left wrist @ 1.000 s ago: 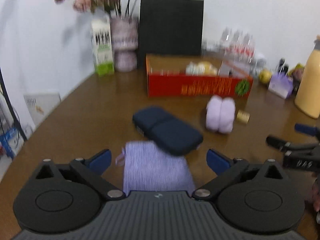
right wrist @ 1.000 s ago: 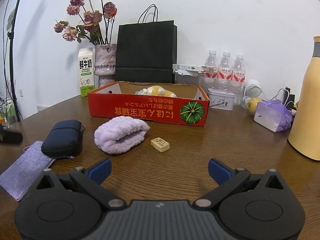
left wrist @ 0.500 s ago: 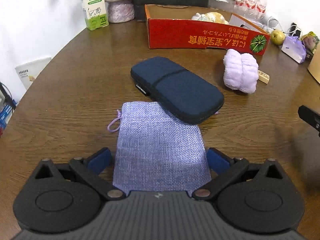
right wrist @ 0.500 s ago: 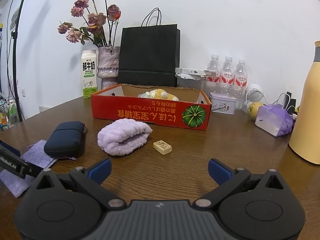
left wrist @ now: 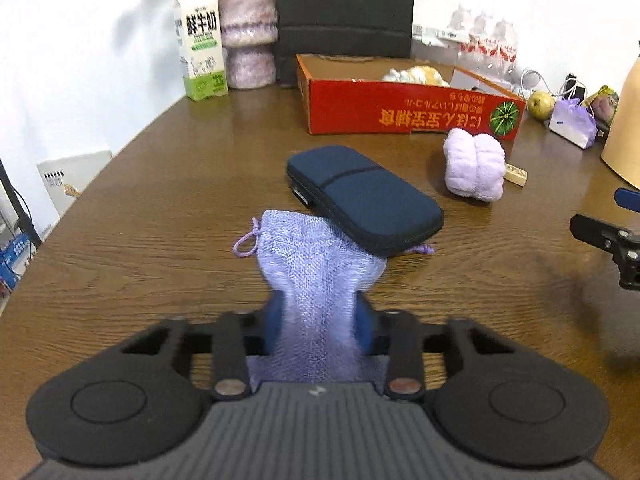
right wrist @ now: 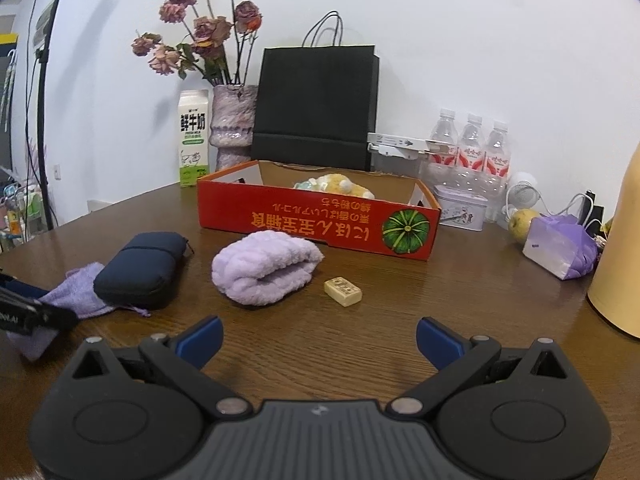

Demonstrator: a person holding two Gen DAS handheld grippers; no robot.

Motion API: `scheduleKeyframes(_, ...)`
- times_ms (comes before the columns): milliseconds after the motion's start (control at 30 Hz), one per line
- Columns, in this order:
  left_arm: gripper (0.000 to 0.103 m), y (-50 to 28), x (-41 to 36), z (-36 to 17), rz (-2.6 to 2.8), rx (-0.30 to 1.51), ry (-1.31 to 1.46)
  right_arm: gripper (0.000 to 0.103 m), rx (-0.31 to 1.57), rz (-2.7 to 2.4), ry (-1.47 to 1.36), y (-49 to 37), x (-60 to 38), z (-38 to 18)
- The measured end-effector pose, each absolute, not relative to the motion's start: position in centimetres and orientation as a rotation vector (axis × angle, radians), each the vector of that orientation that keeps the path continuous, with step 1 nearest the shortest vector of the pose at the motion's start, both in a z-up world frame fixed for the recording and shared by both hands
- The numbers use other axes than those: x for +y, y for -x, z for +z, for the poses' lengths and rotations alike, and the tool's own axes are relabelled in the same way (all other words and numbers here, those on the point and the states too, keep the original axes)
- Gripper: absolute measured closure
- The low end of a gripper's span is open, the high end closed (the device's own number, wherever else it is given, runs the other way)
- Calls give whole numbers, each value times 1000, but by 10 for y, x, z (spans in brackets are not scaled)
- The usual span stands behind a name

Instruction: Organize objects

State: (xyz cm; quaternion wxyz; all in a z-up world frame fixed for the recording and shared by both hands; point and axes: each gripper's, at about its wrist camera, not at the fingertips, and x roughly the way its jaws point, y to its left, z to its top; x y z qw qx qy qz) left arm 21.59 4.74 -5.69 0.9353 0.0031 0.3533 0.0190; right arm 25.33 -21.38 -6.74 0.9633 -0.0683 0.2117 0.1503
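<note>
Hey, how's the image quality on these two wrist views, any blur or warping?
Left wrist: the lilac woven drawstring pouch blurs near the lens, and the brown wooden table edge bows. Right wrist: sharp, but the black paper bag leans and corners vignette dark.

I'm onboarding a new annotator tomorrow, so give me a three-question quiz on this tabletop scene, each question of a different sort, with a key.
1. True or false: the dark blue case lies partly on the purple drawstring pouch.
2. Multiple choice: what lies right beside the rolled lilac towel? A) a mahjong tile B) a spoon C) a key
3. Fill in: the right gripper holds ____.

Key
1. True; the case covers the pouch's far corner, while the left gripper is closing on its near end.
2. A; the mahjong tile lies on the table by the towel.
3. Nothing; its jaws stand wide apart.
</note>
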Motion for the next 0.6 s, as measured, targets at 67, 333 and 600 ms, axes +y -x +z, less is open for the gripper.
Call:
scheduleKeyframes(67,86,-209,47,-58,38,698,-41,0,426,310,139,-252,-208,-67)
scheduleKeyframes(333,93,-180,62,-50,53,600,-62,0,423,349,166,-244,-179,-67)
scheduleKeyframes(600,94,-151,85,-11,85,410,-75,0,423,372,170,-241,-151,-66)
